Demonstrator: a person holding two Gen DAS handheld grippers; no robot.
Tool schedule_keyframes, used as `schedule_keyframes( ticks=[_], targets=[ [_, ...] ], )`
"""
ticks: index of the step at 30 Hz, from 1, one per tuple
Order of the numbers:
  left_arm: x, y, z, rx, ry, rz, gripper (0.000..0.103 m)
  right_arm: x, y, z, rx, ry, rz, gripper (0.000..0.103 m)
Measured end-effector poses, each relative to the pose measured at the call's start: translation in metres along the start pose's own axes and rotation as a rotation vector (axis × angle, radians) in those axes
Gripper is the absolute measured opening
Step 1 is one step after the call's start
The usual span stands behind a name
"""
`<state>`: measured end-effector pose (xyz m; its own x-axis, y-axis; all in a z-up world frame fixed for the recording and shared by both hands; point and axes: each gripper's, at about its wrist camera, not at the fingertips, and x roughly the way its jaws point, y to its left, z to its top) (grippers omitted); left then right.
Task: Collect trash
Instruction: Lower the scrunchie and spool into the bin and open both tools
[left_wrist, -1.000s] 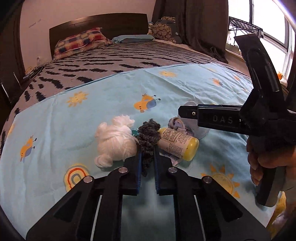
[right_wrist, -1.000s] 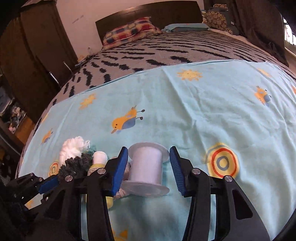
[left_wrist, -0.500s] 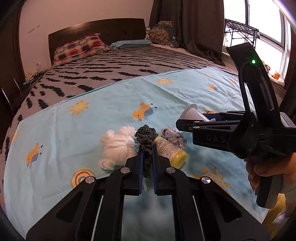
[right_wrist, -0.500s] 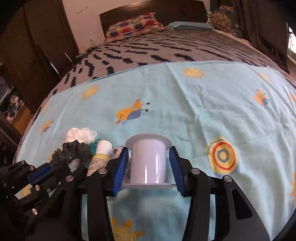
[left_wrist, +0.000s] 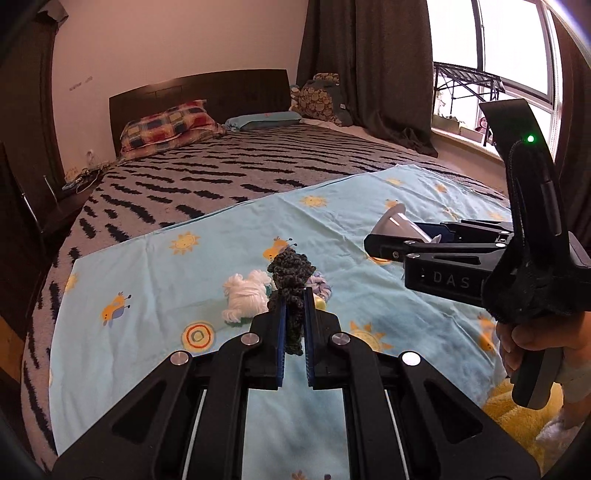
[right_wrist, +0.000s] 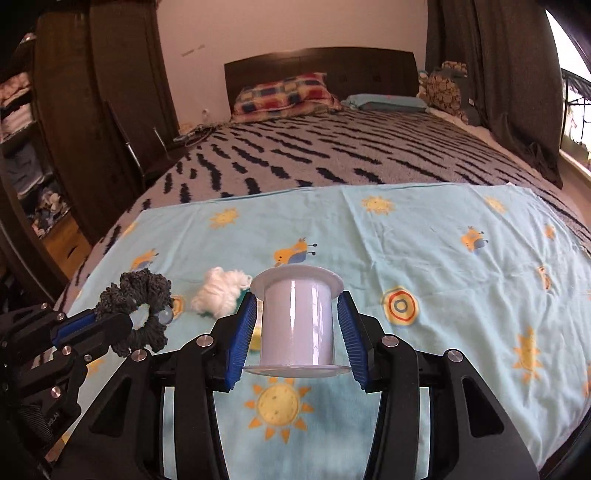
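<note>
So the grey scrunchie (left_wrist: 291, 269) is pinched tight in the left tool (left_wrist: 294, 325), lifted above the blue sheet (left_wrist: 147, 280) on the bed (left_wrist: 229, 177). The right tool (right_wrist: 295, 332) has its pads clamped on a white spool (right_wrist: 297, 321), held upright over the sheet too. Left on the sheet, just below and beside the scrunchie: a white yarn tuft (left_wrist: 245, 295), a pale fabric wad (left_wrist: 319, 286), and a bit of something yellow, mostly hidden. Pillows (left_wrist: 166, 123) sit at the head of the bed.
</note>
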<state>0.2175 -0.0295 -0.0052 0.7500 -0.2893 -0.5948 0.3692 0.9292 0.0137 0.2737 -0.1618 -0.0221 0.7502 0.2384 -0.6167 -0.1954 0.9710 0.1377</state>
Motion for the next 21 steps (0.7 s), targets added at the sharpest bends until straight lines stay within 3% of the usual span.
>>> schedule_keyframes(
  ticks=[6, 10, 16, 21],
  targets=[
    [-0.051, -0.007, -0.032, -0.034, -0.018, -0.017, 0.007, -0.071, 0.009, -0.034, -0.042, -0.089, -0.001, 0.047],
    [-0.085, -0.018, -0.067, -0.049, -0.023, -0.046, 0.007, -0.115, 0.019, -0.077, -0.096, -0.136, 0.004, 0.047],
    [-0.115, -0.041, -0.117, -0.017, -0.021, -0.071, 0.007, -0.140, 0.030, -0.135, -0.170, -0.140, 0.006, 0.047],
    [-0.117, -0.050, -0.155, -0.026, 0.020, -0.102, 0.007, -0.145, 0.033, -0.171, -0.195, -0.108, 0.009, 0.047]
  ],
)
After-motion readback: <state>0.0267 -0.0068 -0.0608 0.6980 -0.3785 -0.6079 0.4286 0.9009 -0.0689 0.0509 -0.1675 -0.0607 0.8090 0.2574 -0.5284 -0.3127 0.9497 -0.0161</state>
